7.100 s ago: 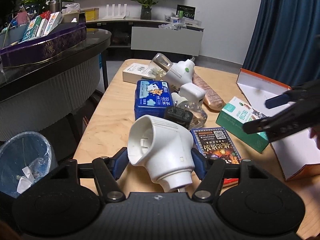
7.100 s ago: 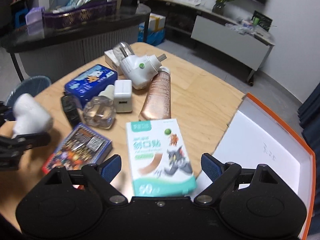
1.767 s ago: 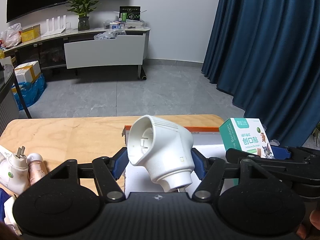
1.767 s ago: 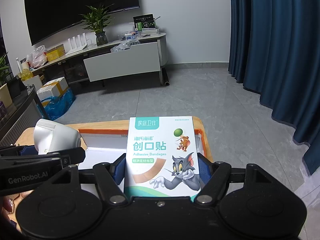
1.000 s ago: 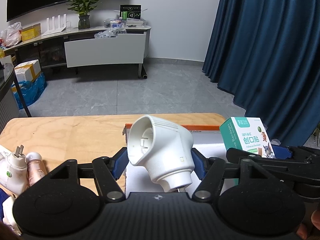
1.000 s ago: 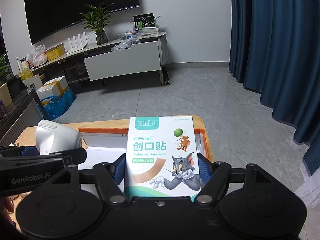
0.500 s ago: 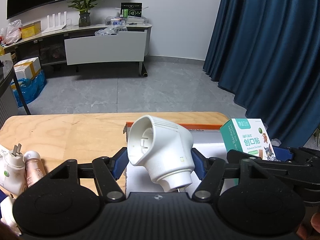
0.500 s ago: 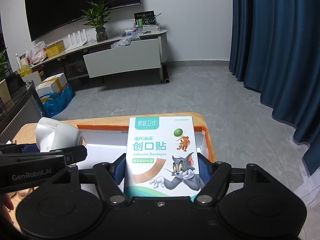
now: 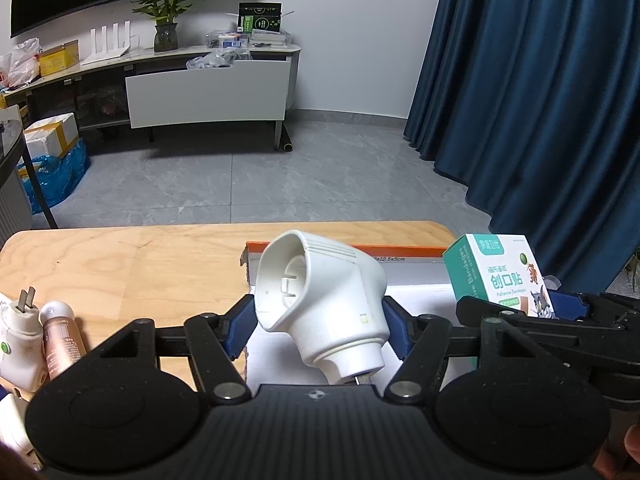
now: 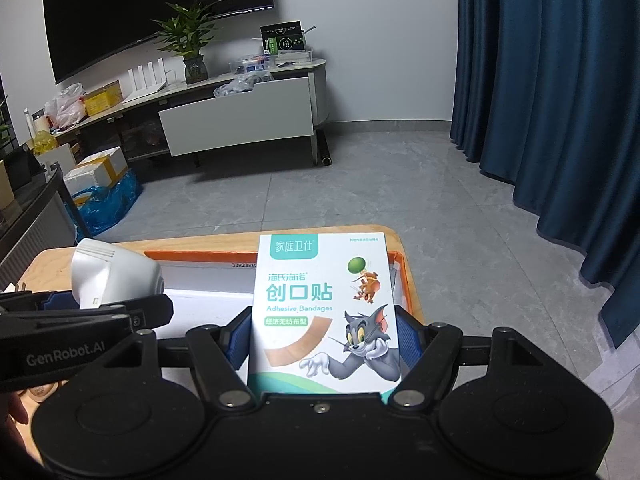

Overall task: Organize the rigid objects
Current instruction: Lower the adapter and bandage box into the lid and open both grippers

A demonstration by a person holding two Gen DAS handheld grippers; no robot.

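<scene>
left hand-held gripper (image 9: 320,330): clamped | right hand-held gripper (image 10: 322,338): clamped

A home living room: a wall television (image 10: 152,12), a low media cabinet (image 10: 240,116), a potted plant (image 10: 192,44) and blue curtains (image 10: 560,100).

My left gripper (image 9: 320,326) and right gripper (image 10: 324,338) are matte black, with blue ribbed pads (image 9: 240,326), silver pivot screws and round side discs (one arm reads "GenRobot.AI").
</scene>
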